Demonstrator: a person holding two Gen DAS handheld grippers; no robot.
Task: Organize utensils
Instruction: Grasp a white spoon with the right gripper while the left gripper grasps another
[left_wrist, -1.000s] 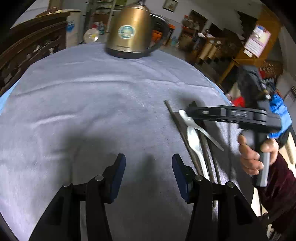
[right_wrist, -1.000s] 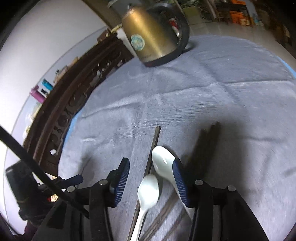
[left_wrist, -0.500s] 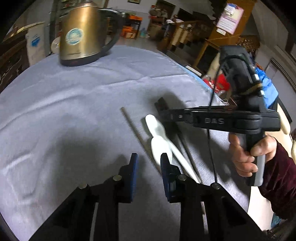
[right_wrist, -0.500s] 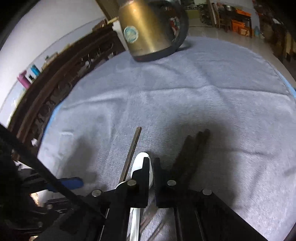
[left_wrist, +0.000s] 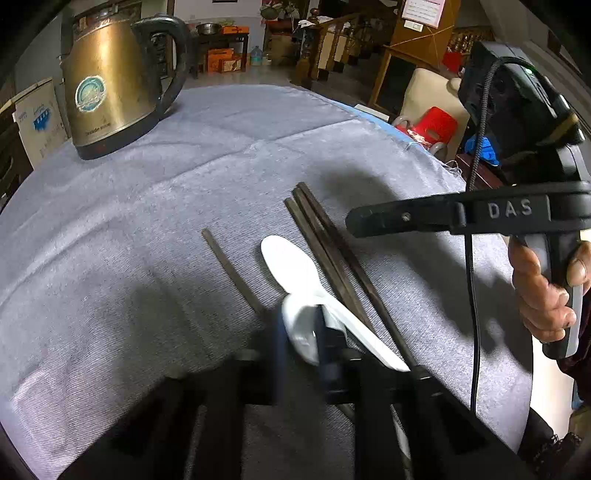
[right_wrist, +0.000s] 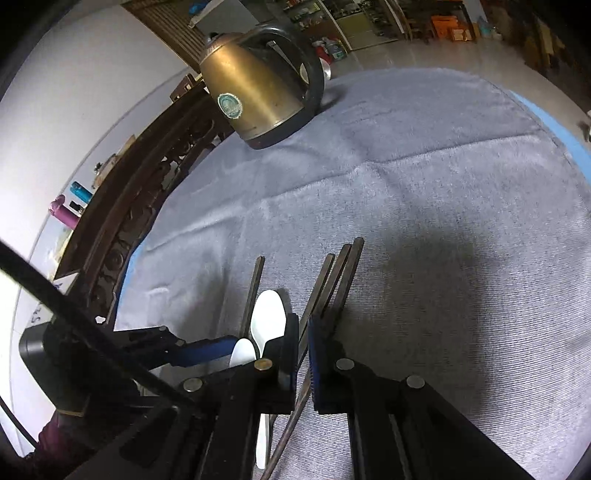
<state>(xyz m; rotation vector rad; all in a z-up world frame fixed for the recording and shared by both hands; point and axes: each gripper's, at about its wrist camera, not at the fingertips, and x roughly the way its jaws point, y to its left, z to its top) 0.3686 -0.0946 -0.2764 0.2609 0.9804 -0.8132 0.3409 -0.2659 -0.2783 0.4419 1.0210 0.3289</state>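
**A shallow pinch on a slick spoon, with its neighbours crowding it**

The left gripper (left_wrist: 301, 334) has just been closing its jaws and now pinches the bowl of the near spoon (left_wrist: 299, 321). This glossy white spoon lies on the grey cloth of the desk (left_wrist: 110, 295), with its handle running back under the gripper. The fingers are blurred, so how deep the bite goes cannot be told. I judge the hold the weak point. A smooth curved bowl can squirt out from flat pads as it rises, and the long handle trailing behind may swing the spoon round in the grip.

Just beyond lies the far spoon (left_wrist: 288, 266), whose handle runs right alongside the pinched bowl, touching it or nearly so. A lift that is not straight up could drag this spoon. Its handle in turn lies against the bundle of three chopsticks (left_wrist: 332, 254), so a nudge there might scatter them. The single chopstick (left_wrist: 232, 273) lies on the other side, a little apart, and seems safer.

The right gripper (right_wrist: 303, 350) is pressed together with nothing seen held. The left wrist view shows it hanging above the chopstick bundle, clear of the cloth. It is near the left gripper, so a hasty lift toward it risks a knock between the two.

The kettle (left_wrist: 110, 85) stands well apart at the back.
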